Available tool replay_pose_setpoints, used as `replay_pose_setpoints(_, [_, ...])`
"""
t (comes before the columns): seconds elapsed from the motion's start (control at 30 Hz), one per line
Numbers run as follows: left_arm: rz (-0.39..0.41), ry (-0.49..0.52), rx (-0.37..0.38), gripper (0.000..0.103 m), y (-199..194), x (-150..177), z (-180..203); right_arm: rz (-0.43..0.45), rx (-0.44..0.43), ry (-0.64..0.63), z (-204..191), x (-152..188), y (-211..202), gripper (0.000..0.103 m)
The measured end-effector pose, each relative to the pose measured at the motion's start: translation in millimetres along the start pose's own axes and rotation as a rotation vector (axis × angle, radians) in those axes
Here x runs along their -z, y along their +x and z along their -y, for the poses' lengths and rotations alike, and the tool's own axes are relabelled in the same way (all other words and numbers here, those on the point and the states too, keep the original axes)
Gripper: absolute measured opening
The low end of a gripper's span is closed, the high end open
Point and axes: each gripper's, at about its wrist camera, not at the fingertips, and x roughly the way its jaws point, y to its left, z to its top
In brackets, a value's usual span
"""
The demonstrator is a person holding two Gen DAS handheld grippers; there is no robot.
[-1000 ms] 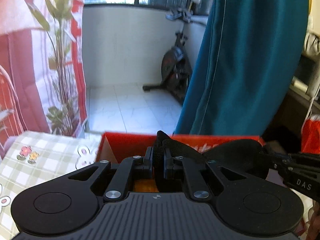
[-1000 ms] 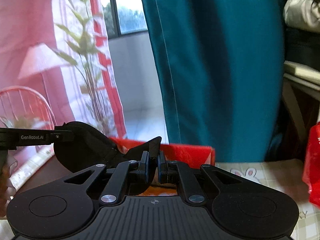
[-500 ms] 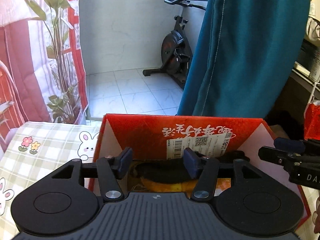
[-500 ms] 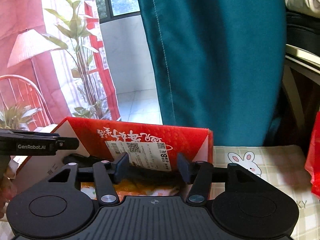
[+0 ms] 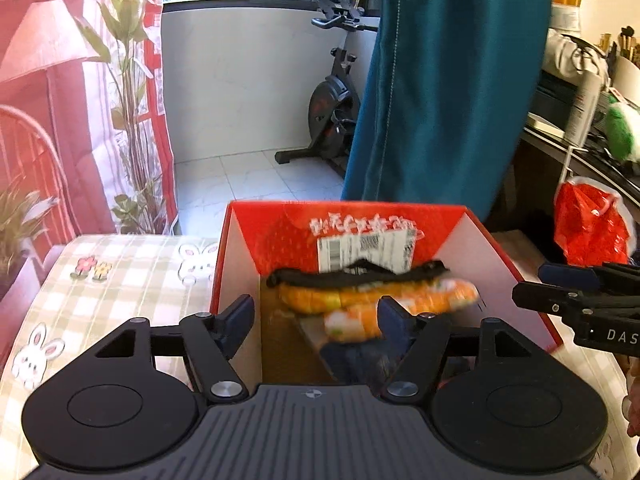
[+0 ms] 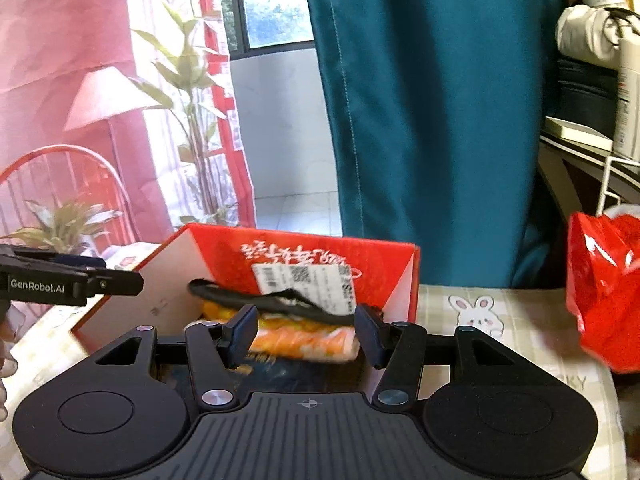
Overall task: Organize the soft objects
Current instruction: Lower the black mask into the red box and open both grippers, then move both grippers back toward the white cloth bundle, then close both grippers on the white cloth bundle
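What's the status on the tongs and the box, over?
Left tongs open, just widened, empty. Right tongs open, empty. Black strap lies on the orange bundle inside the red box. Nothing in the way.

"GenRobot.AI" stands in white on the side of the left gripper [image 6: 120, 282], seen from the right wrist. "DAS" shows in white on the right gripper [image 5: 560, 280] at the left wrist picture's edge, cut off there. The red box [image 6: 224, 256] carries upside-down white characters and a white barcode label [image 6: 304, 280], both too blurred to read.
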Motion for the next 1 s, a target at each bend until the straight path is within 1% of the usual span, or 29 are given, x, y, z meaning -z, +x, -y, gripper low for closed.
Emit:
replay_pose_setpoints(0.13, [0.007, 0.003, 0.007, 0.07, -20.1, 20.5, -0.1, 0.006, -0.014, 0.002, -8.3, 18.3, -22.2, 0.05])
replay_pose_setpoints(0.27, [-0.015, 0.001, 0.015, 0.07, -30.6, 41.0, -1.7, 0.01, -0.027, 0.004, -15.1, 37.2, -39.5, 0.05])
replay_pose_setpoints(0.47, [-0.074, -0.016, 0.051, 0.07, -25.7, 69.2, -4.7, -0.017, -0.044, 0.026, -19.9, 64.0, -50.0, 0.051])
replay_pose_setpoints(0.57, [-0.119, -0.031, 0.063, 0.07, -14.5, 82.4, -4.3, -0.06, -0.054, 0.037, -22.8, 78.9, -44.9, 0.051])
replay_pose_setpoints(0.7, [-0.168, -0.046, 0.059, 0.07, 2.6, 97.1, -5.5, -0.12, -0.063, 0.069, -26.4, 96.9, -31.1, 0.052])
replay_pose_setpoints(0.77, [-0.193, -0.058, 0.06, 0.07, 11.7, 102.5, -9.3, -0.143, -0.06, 0.071, -28.6, 103.2, -23.7, 0.059])
replay_pose_setpoints(0.83, [-0.21, -0.073, 0.06, 0.07, 18.7, 107.4, -12.5, -0.166, -0.051, 0.075, -30.9, 109.1, -15.9, 0.063])
replay_pose_setpoints(0.93, [-0.221, -0.09, 0.06, 0.076, 26.3, 111.3, -17.1, -0.197, -0.043, 0.093, -29.8, 115.2, -5.1, 0.065])
replay_pose_setpoints(1.0, [-0.232, -0.101, 0.068, 0.077, 31.1, 113.0, -20.3, -0.218, -0.04, 0.109, -28.5, 119.0, 2.6, 0.065])
